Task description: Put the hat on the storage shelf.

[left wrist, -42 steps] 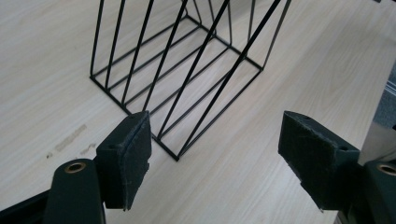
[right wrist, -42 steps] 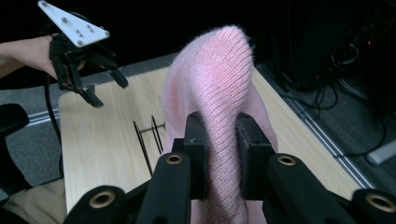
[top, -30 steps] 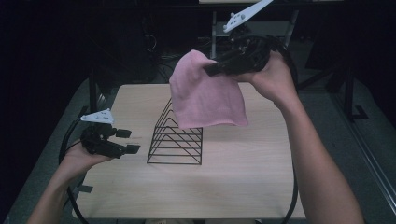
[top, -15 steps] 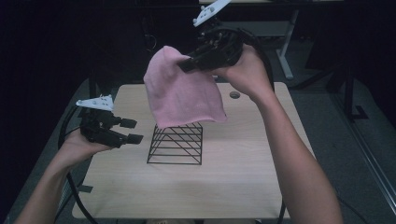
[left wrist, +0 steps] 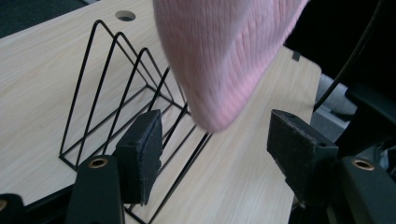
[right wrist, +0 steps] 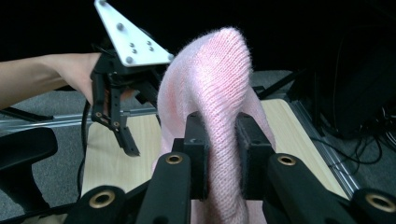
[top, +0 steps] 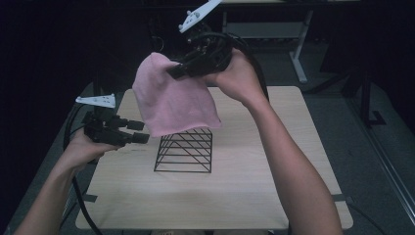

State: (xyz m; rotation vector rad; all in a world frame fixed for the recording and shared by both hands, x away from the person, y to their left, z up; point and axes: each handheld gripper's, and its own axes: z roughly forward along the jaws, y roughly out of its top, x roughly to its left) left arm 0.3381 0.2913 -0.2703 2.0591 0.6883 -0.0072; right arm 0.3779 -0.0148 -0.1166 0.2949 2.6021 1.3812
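cloth: 1, pink, hanging above rack | rack: 1, wire, on counter | right hand-held gripper: clenched on cloth | left hand-held gripper: released, jaws just closing, nothing between

- Honestly nothing to read here: no labels, brand names, numbers or signs anywhere, at least none clear enough to make out.

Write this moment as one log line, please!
right gripper: shut on pink cloth | left gripper: open, closing, nothing gripped | wire rack: on table
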